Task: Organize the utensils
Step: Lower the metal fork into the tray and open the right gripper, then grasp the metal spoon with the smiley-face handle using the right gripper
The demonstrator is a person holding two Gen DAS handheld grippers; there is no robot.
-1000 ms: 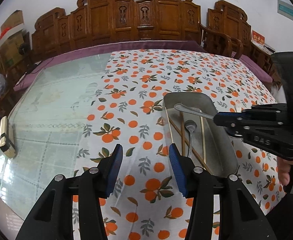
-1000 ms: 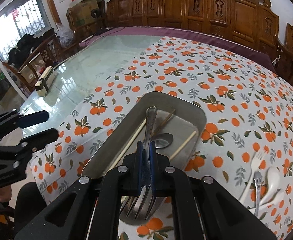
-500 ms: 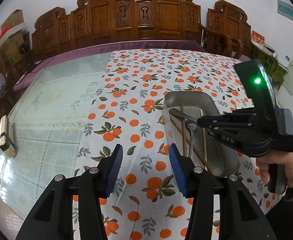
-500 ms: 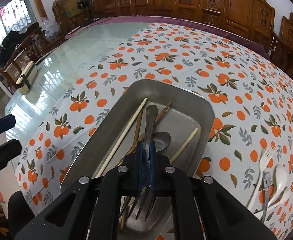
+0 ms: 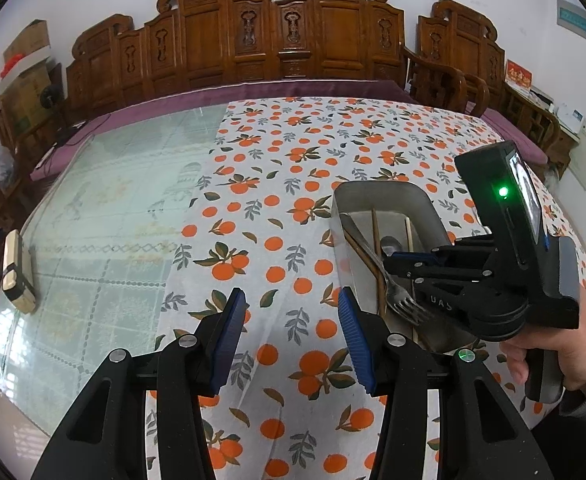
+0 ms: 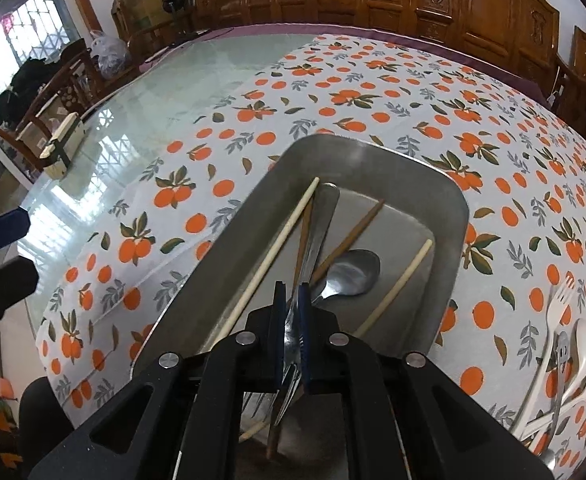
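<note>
Left gripper [image 5: 291, 314] hangs wide open over the orange-print tablecloth [image 5: 277, 216], gripping nothing. Right gripper [image 6: 291, 300] is pinched tight on a silver metal fork [image 6: 317, 232], handle lying inside the rectangular steel tray [image 6: 459, 216] across chopsticks and spoon.

We bring our right gripper [image 6: 291, 334] lower and further over the rectangular stainless-steel tray [image 6: 451, 196], which now fills more of its view. The metal fork [image 6: 313, 240] clamped in its blue pads sinks with it, handle tip now down among the chopsticks [image 6: 283, 236].
</note>
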